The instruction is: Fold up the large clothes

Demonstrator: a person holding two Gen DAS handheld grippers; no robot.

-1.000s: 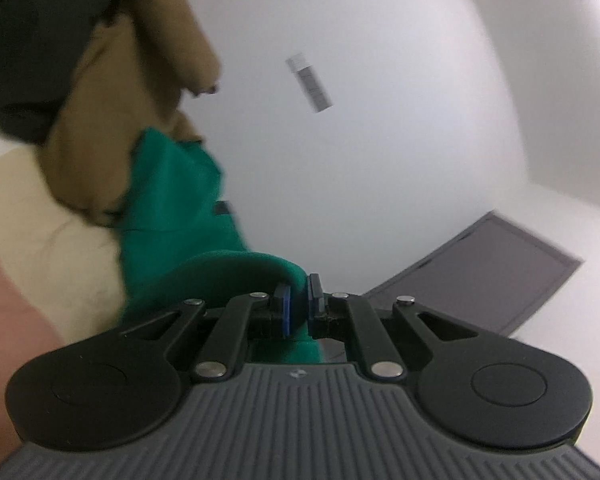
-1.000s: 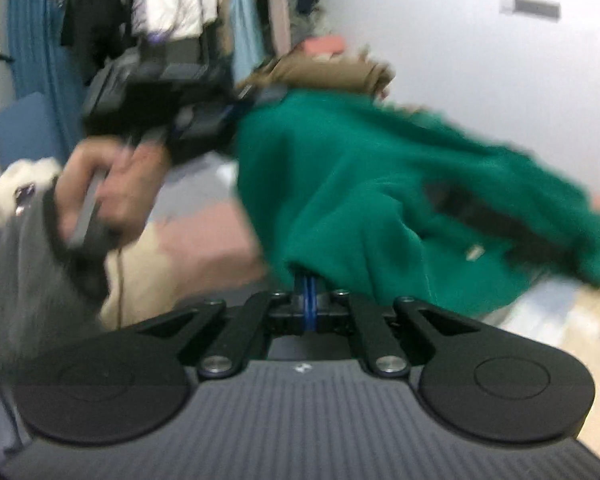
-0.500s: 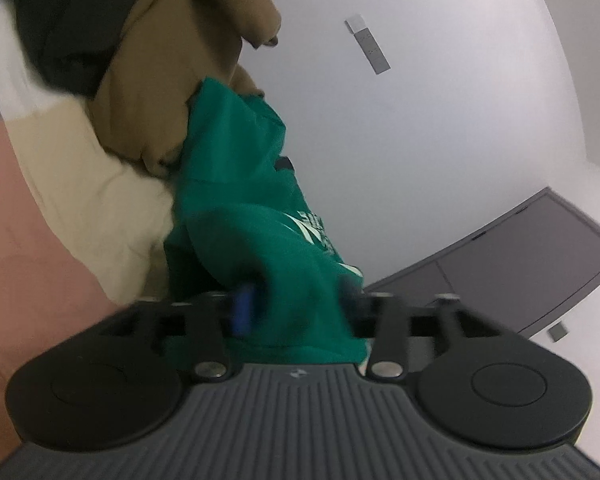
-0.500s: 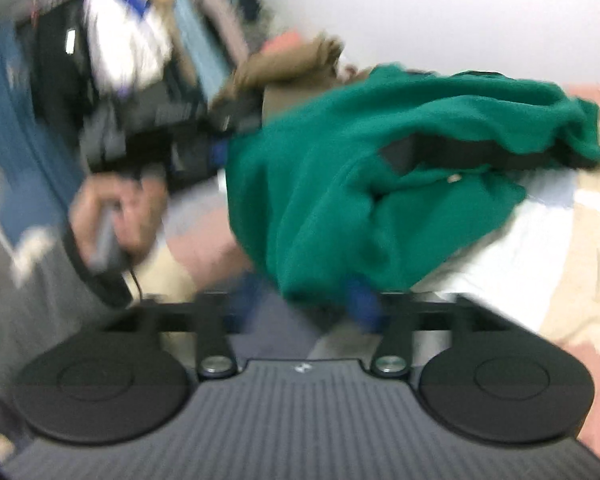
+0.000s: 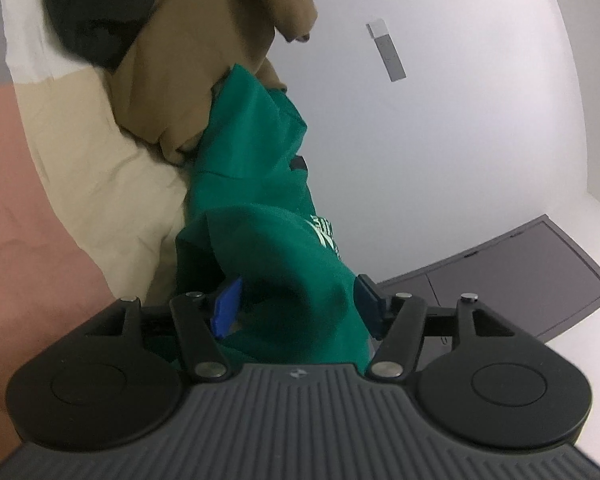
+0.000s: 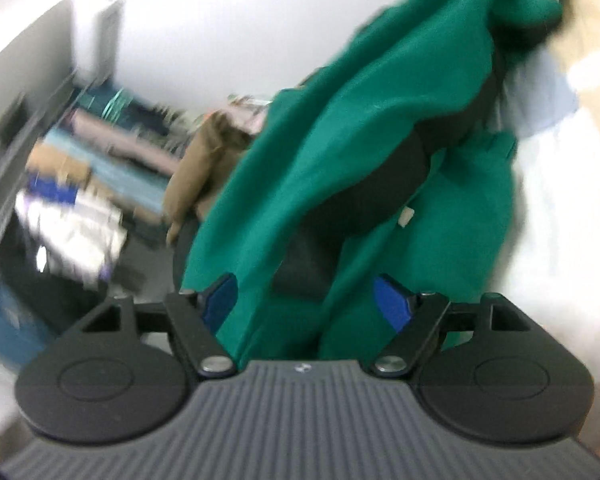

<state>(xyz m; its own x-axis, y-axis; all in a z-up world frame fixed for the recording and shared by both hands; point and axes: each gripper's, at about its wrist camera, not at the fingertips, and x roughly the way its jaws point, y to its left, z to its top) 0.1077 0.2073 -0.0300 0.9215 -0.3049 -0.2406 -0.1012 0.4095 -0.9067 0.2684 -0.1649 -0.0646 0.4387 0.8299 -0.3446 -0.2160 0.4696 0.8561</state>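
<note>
A green sweatshirt (image 5: 256,184) with white print lies bunched on the bedding, against a brown garment (image 5: 204,64). My left gripper (image 5: 296,308) is open, with a fold of the green cloth lying loose between its blue pads. In the right wrist view the same green sweatshirt (image 6: 340,152) shows its dark lining. My right gripper (image 6: 308,304) is open too, jaws wide, with the cloth between them. The right view is blurred.
Cream and pink bedding (image 5: 60,200) lies at the left. A black garment (image 5: 92,4) sits above the brown one. A white wall (image 5: 440,140) and a grey panel (image 5: 520,276) are to the right. Piled clothes (image 6: 80,184) show blurred in the right view.
Both grippers were shut on the green sweatshirt a second ago and have opened wide. The cloth has dropped slack. The right view has swung round sharply.
</note>
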